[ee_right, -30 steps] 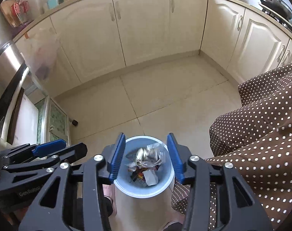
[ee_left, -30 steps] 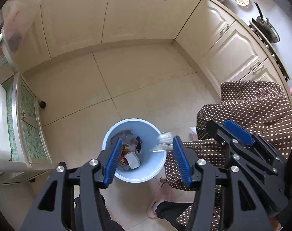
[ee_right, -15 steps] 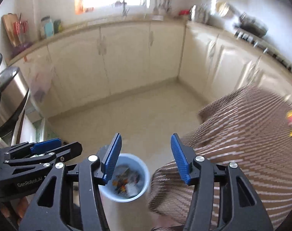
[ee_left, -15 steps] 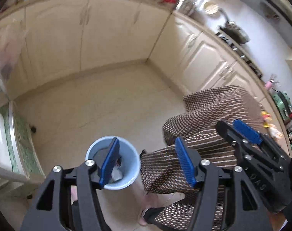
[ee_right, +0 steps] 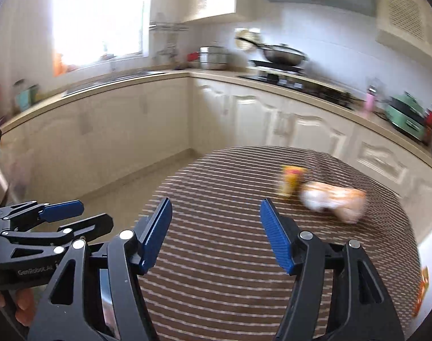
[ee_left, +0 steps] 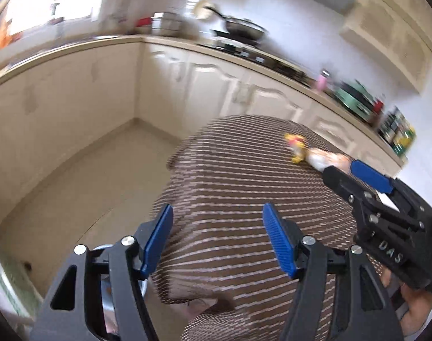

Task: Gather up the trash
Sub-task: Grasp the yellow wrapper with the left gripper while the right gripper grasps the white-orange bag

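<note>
With both tools empty, their jaws having just been opening wide, steer the right tool (ee_right: 216, 233) over the desk (ee_right: 230, 284) to the orange-white wrapper (ee_right: 334, 197) beside the yellow packet (ee_right: 291, 183), left tool (ee_left: 217, 240) clear.

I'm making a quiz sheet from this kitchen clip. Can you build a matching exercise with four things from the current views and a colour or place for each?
Things:
1. yellow wrapper
2. wok
3. tablecloth
4. green appliance

Descriptions:
A. brown with pale dots, blurred into streaks
B. on the stove
C. on the counter at far right
D. lying on the table beside an orange-and-white packet

Pairs: 1-D, 2-B, 3-A, 4-C
</note>
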Available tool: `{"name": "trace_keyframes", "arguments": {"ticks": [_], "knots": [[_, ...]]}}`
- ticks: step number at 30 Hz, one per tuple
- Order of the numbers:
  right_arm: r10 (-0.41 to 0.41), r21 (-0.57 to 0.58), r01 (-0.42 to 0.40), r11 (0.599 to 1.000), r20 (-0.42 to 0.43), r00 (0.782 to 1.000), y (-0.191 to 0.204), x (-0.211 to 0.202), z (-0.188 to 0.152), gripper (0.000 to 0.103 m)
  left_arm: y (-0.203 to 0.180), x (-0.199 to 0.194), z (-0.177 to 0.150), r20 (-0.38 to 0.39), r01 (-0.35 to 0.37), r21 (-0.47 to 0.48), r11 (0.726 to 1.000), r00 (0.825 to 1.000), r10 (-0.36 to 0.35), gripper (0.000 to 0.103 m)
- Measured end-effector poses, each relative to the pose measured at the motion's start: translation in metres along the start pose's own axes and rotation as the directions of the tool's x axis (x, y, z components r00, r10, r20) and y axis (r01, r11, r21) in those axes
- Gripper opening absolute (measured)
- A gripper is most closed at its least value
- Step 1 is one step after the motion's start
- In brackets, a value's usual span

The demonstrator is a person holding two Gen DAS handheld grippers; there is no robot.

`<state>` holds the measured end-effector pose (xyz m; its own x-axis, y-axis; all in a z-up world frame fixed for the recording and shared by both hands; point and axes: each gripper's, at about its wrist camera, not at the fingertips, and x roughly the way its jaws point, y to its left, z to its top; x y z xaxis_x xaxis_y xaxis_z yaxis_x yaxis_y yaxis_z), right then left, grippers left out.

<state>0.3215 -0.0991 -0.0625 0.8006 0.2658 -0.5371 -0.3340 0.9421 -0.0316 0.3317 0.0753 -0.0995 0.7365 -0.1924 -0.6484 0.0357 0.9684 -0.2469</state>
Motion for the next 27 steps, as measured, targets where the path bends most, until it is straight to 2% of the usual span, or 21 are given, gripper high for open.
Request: {"name": "trace_keyframes", "arguments": {"ticks": [6, 13, 17, 27], "knots": [[-0.106, 0.096, 0.107, 0.99, -0.024, 0.994, -0.086, -0.003, -0.016, 0.062, -0.079, 0.054, 0.013, -0.061, 0.058, 0.115, 0.992, 0.997, -0.051, 0.064], [-0.163, 0.18, 0.172, 0.969, -0.065, 0.985, -0.156, 0.01, -0.031, 0.065, -0.133, 0.112, 0.033, -0.051, 0.037, 0.207, 0.978, 0.998, -0.027, 0.064], [-0.163, 0.226, 0.178, 0.958, -0.085, 0.983, -0.179, 0.023, -0.033, 0.067, -0.147, 0.142, 0.048, -0.044, 0.023, 0.219, 0.976, 0.999, -0.014, 0.064], [-0.13, 0.309, 0.156, 0.938, -0.101, 0.986, -0.215, 0.06, -0.022, 0.077, -0.155, 0.202, 0.07, -0.093, -0.015, 0.243, 0.97, 0.995, 0.039, 0.064]]}}
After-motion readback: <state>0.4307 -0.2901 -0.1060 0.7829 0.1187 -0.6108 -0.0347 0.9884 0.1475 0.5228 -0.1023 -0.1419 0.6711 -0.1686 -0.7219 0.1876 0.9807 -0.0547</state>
